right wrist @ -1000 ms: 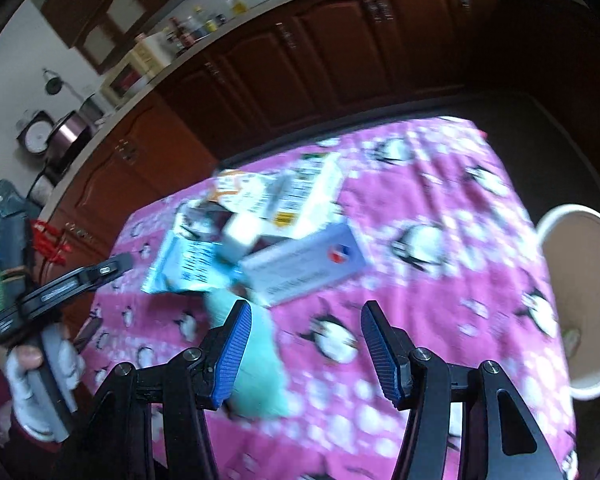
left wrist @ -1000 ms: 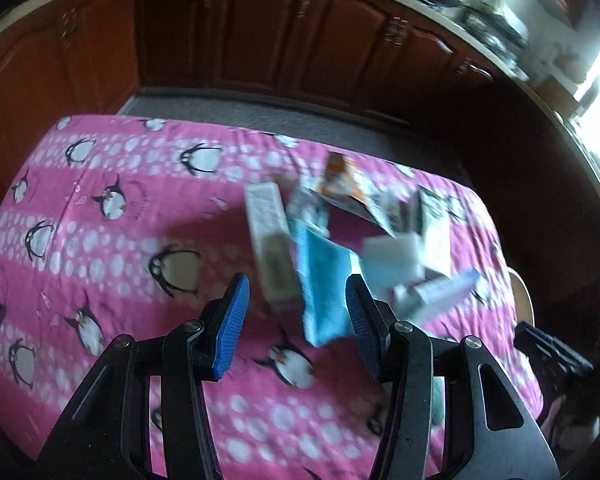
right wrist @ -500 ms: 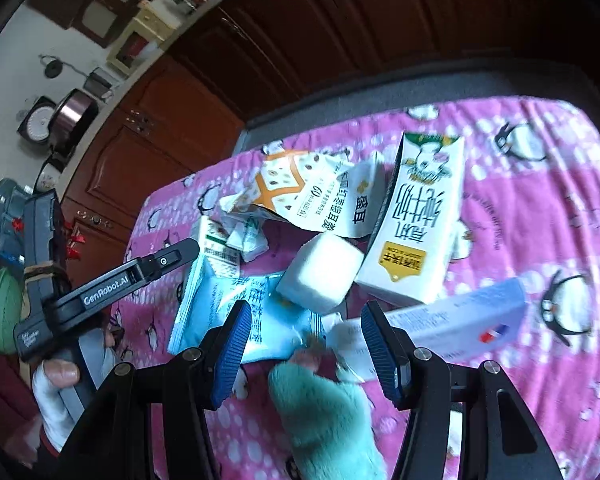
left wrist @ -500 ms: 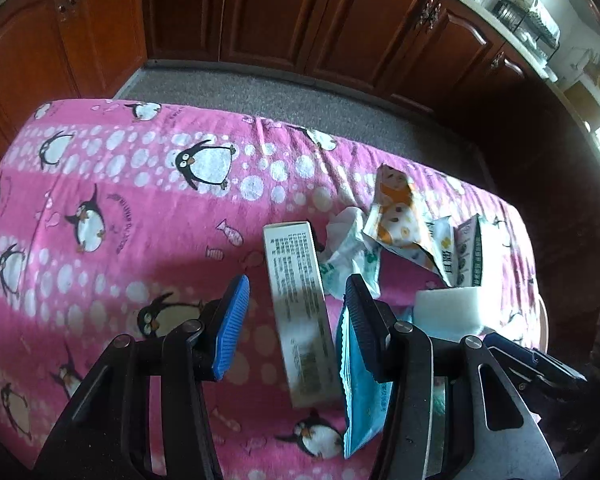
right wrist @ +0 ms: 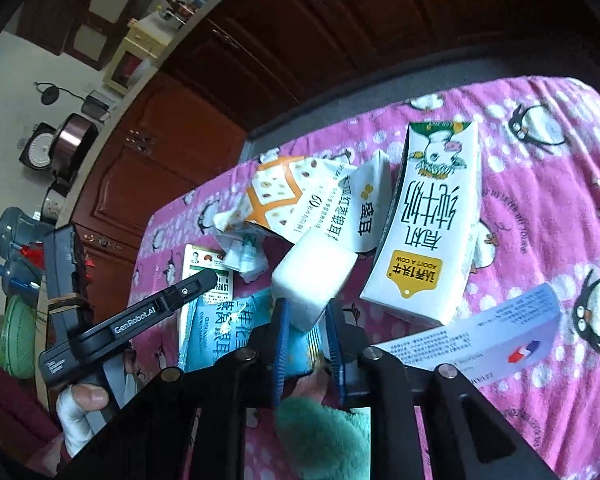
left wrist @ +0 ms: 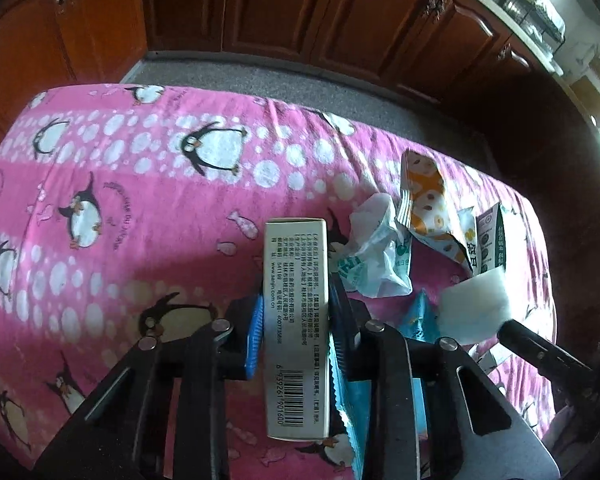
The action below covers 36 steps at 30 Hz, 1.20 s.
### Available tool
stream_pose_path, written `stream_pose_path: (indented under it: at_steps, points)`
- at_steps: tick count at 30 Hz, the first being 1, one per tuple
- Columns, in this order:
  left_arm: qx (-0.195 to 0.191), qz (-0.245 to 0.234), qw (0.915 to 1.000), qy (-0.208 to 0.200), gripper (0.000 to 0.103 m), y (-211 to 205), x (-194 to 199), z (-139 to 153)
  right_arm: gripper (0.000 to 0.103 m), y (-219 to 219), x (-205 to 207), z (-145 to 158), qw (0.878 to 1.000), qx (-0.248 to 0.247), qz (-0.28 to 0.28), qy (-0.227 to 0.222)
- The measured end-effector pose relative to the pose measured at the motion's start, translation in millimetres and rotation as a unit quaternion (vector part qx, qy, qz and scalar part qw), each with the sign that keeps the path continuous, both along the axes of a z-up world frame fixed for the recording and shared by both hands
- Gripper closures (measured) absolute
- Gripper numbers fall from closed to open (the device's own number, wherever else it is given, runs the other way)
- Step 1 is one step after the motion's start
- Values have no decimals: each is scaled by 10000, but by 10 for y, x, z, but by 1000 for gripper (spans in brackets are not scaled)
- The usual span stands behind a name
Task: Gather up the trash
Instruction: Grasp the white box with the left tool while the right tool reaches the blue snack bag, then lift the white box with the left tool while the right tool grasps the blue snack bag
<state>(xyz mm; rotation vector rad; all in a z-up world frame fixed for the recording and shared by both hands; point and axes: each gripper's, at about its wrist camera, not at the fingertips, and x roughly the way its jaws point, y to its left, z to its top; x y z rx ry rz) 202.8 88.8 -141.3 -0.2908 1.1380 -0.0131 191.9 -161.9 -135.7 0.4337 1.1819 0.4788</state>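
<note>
While my left gripper [left wrist: 296, 320] clamped the long white carton [left wrist: 296, 320] lying on the penguin cloth [left wrist: 140, 184], my right gripper [right wrist: 305, 332] squeezed the white foam block [right wrist: 312, 280]; just beyond it lay the milk carton [right wrist: 432, 224] and orange wrapper [right wrist: 284, 196].

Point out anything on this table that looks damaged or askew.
The orange snack packet is torn open and crumpled, and a wadded white wrapper lies beside it. The milk carton lies flat, not upright. Nothing looks spilled.
</note>
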Motion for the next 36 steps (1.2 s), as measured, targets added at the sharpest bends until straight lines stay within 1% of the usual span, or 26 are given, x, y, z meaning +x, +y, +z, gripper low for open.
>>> stream_pose_path:
  at_steps: [2,6,8,10,11,13,14,15,17,18,20,23,26,28,31,33,36]
  points:
    - [-16,26,9999,-108,78,75,-69,85,92,-49,-79,92,9999,18,60,-139]
    - [77,13,9996,-273,78,166,-192,255,93,-105,-186,229,9992,-55,145,-364]
    - [107,-5,9996,-280,78,179,-246,289,93,-86,-196,232,9990,-156,185,-373]
    - [120,-22,9996,-274,78,170,-296,297,93,-58,-210,211,9993,-114,171,-307]
    - [113,-30,9995,-279,78,164,-330,302,91,-20,-218,201,9994,-88,185,-278]
    - [81,-49,9996,-279,78,168,-408,309,70,76,-236,191,9986,-311,283,-309]
    - [55,-55,9996,-272,78,177,-456,312,51,104,-241,181,9979,-436,338,-343]
    - [45,-55,9996,-274,78,189,-501,314,47,144,-246,171,9971,-531,401,-363]
    - [96,-18,9994,-334,78,221,-607,341,47,213,-253,140,9964,-630,477,-303]
    - [94,22,9992,-388,78,228,-643,362,47,239,-259,143,9968,-582,491,-250]
    - [11,54,9990,-433,78,255,-691,383,47,335,-306,194,9973,-255,639,-253]
    - [103,60,9994,-337,78,246,-705,349,47,583,-423,275,9929,-267,1097,-387]
    - [79,140,9997,-187,78,270,-711,267,47,738,-533,253,9893,-265,1393,-345]
    - [111,204,9997,-105,77,300,-724,223,46,742,-562,187,9899,-271,1369,-244]
    - [-94,247,9996,-38,76,375,-732,185,45,724,-579,87,9901,-412,1335,-127]
    - [-63,339,9994,-16,76,429,-725,176,45,721,-582,50,9900,-543,1295,-126]
    - [-13,452,9990,26,75,502,-683,137,45,736,-527,1,9903,-609,1239,-161]
